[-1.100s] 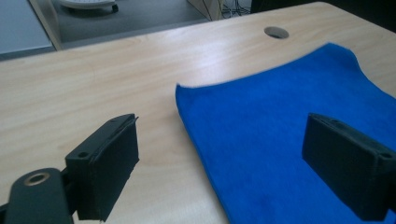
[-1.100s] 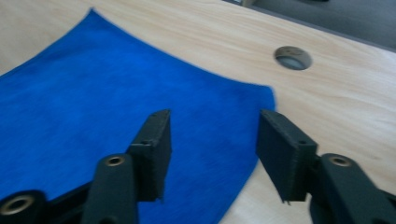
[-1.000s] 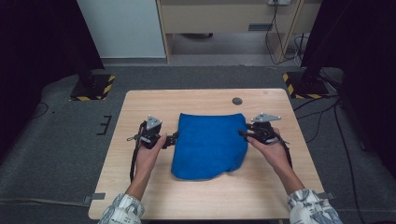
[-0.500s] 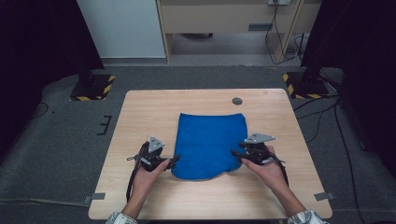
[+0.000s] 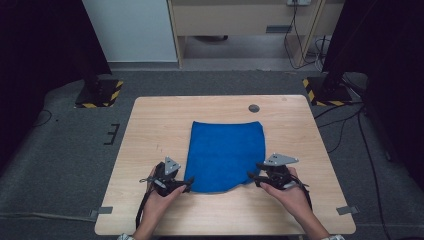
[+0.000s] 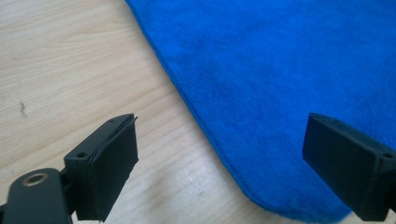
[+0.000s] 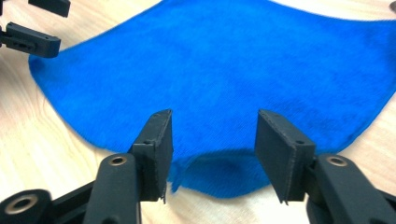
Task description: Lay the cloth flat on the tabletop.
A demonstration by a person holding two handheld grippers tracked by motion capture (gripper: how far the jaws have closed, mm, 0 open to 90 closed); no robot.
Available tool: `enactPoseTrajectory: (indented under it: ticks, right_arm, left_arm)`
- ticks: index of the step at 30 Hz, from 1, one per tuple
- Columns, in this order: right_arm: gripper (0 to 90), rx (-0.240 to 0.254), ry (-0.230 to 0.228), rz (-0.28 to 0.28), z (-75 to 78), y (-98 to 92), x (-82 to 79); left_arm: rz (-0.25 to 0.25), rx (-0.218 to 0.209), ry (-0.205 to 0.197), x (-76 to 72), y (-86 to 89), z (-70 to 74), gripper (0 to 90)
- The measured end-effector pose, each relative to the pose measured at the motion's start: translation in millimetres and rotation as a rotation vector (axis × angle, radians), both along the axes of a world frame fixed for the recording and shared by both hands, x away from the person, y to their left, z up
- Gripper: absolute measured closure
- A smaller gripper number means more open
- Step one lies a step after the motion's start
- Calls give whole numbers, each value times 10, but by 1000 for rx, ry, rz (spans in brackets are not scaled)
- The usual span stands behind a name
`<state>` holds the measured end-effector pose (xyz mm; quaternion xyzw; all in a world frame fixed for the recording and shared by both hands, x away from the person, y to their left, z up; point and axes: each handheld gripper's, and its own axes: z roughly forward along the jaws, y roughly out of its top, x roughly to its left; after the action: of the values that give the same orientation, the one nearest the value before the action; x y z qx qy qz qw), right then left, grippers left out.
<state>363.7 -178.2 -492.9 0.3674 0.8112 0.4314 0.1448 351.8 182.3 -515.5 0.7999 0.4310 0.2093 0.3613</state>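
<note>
The blue cloth (image 5: 225, 155) lies between both grippers, long axis running away; left fingers (image 6: 109, 161) wide, right fingers (image 7: 156, 149) half-spread after opening, both empty at its near corners.

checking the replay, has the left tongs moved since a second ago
Yes. In the high view the left tongs have come toward the near table edge, from beside the blue cloth's far half to its near left corner, farther from the dark round spot.
</note>
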Motion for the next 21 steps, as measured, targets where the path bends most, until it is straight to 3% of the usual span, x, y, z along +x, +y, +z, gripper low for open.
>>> enactPoseTrajectory:
  ticks: [5, 11, 13, 17, 21]
  right_arm:
    - [446, -11, 5, 16, 1, 13, -85]
    - [512, -57, 21, 32, -55, 61, -141]
    - [587, -95, 16, 26, -93, 99, -125]
    - [849, -93, 14, 37, -83, 92, -113]
    - [900, -68, 24, 24, -44, 1, -105]
  left_arm:
    - [-11, 20, -18, -37, -31, 11, 96]
    - [-5, 22, -15, 3, -1, -2, 96]
    - [-1, 18, -19, 13, 5, 2, 97]
    - [-4, 25, -16, 14, 5, -2, 98]
    - [-8, 46, -11, 14, -11, -9, 104]
